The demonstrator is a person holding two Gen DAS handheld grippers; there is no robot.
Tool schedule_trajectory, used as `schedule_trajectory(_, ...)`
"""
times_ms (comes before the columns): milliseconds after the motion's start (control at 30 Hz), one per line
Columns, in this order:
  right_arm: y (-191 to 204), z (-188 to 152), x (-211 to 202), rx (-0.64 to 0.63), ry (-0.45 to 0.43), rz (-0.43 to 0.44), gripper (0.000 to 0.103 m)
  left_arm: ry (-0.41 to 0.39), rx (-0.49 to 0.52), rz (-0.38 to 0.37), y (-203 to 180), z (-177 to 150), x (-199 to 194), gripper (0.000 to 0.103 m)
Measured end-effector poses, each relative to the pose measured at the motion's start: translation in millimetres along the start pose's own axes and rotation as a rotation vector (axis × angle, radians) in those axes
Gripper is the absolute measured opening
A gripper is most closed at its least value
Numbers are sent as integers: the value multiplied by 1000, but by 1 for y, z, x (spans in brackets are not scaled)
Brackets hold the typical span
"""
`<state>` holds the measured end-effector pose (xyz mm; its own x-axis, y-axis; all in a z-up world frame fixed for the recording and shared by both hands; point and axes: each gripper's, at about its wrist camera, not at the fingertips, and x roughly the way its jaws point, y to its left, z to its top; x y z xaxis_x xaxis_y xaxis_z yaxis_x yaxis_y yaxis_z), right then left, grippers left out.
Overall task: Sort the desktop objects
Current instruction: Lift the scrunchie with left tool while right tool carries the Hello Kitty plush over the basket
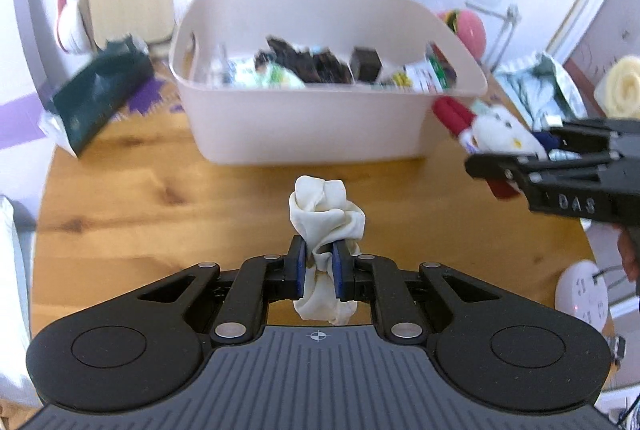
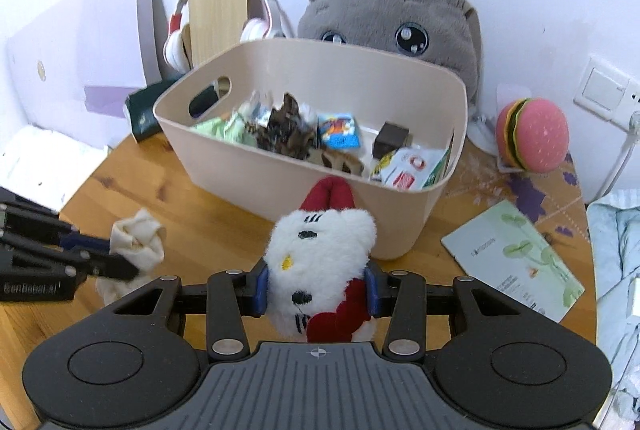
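1. Cream scrunchie [image 1: 326, 226] sits pinched between my left gripper [image 1: 319, 270] jaws, held above the wooden worktop [image 1: 160, 198].
2. My right gripper [image 2: 318, 288] jaws clamp a white plush toy [image 2: 320, 262] with red trim, just before the bin.
3. Beyond both stands the beige bin [image 2: 320, 158], holding packets and small items.
4. Behind it sits a grey plush cat [image 2: 392, 18].

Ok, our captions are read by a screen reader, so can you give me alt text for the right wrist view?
The right claw grips a white and red plush toy in front of a beige bin of small items on a wooden table. At left, the left claw holds a crumpled cream cloth; a grey plush cat sits behind the bin.
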<state>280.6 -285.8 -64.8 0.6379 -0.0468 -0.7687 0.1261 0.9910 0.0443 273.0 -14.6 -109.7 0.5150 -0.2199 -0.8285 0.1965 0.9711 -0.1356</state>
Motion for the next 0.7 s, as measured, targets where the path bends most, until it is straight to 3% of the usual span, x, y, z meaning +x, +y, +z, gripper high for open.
schedule_trajectory(700,-6,38,-18,23,-136,-5,41,-170,-58,13,17,80,-21,13)
